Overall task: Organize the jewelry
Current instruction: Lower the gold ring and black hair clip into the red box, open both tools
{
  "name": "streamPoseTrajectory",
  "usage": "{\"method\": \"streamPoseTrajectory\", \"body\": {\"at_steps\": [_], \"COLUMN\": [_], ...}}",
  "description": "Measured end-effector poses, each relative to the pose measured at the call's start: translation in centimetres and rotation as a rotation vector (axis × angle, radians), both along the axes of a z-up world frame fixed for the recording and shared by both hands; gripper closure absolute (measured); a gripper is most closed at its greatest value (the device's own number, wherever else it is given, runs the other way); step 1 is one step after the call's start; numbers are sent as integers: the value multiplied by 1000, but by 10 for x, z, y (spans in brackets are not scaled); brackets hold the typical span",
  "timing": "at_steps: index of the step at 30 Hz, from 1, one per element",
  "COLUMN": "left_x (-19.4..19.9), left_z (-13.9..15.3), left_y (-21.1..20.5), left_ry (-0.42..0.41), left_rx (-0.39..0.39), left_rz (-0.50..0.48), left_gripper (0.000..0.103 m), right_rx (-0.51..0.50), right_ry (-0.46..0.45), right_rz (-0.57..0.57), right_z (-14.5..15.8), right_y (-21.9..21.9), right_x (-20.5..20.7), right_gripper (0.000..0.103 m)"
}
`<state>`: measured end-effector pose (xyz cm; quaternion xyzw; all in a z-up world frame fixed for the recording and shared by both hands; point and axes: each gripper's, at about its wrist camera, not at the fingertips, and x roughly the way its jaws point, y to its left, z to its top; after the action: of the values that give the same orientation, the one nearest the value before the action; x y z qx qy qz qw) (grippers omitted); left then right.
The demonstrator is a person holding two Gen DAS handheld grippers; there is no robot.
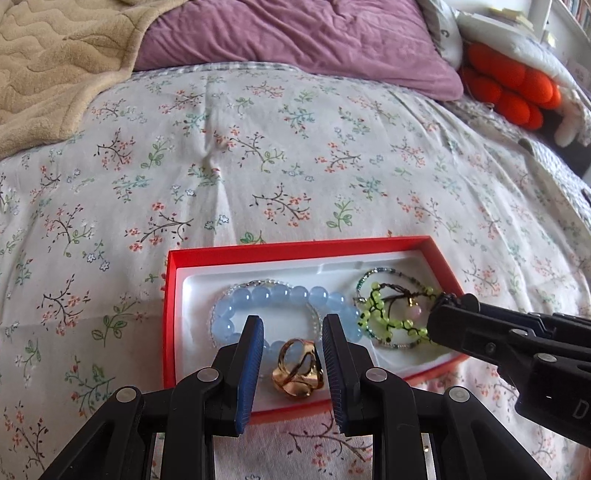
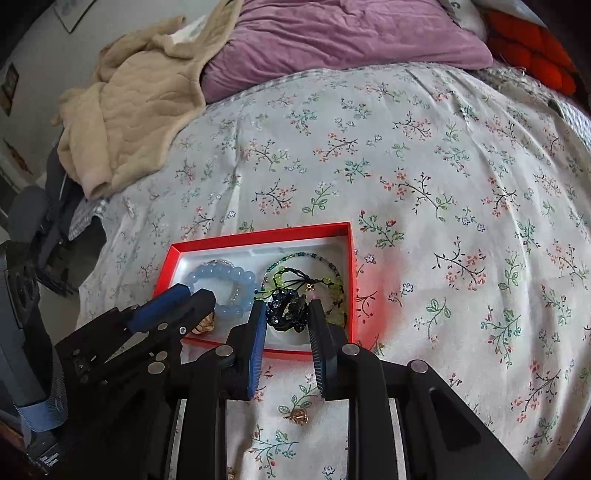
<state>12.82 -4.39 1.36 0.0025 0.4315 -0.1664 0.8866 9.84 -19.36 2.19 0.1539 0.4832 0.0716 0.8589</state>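
A red box with a white liner [image 1: 173, 295] [image 2: 258, 236] lies on the floral bedspread. In it are a blue bead bracelet [image 1: 280, 297] [image 2: 221, 277], a green bead bracelet [image 1: 388, 317] [image 2: 295, 266] and a gold ring [image 1: 297, 369] [image 2: 205, 325]. My left gripper [image 1: 293, 332] is open, its fingers on either side of the gold ring, not touching it. My right gripper [image 2: 288, 314] holds a dark jewelled piece [image 2: 286, 310] between its fingers over the box's near right part. A small gold piece [image 2: 297, 416] lies on the bedspread beneath the right gripper.
A beige blanket [image 2: 129, 122] and a purple pillow [image 1: 295, 33] lie at the back of the bed. Orange cushions [image 1: 513, 88] sit at the far right. The bed's left edge [image 2: 88, 266] drops off beside the box.
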Motion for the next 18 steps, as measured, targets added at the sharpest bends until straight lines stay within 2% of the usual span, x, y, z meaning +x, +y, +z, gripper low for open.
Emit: {"method": "streamPoseTrajectory", "body": {"at_steps": [5,9,13,18], "left_x": [2,1,-3,-16], "left_z": [-1,1,6,16], "left_y": [1,1,3,4], "left_ry": [-1,-2,-7,-27], "left_rx": [7,15,21,36], "left_rz": [2,3,3,-13], "left_gripper": [76,73,61,50], "right_rx": [-6,31,64,68], "right_ry": [3,16,10,-11], "right_rz": [-4,-19,-29,-24], "right_z": [-1,0,7,19], "right_y": [-3,-10,-17,-21], "right_x": [2,3,0,-10], "right_gripper": [78,77,73,58]}}
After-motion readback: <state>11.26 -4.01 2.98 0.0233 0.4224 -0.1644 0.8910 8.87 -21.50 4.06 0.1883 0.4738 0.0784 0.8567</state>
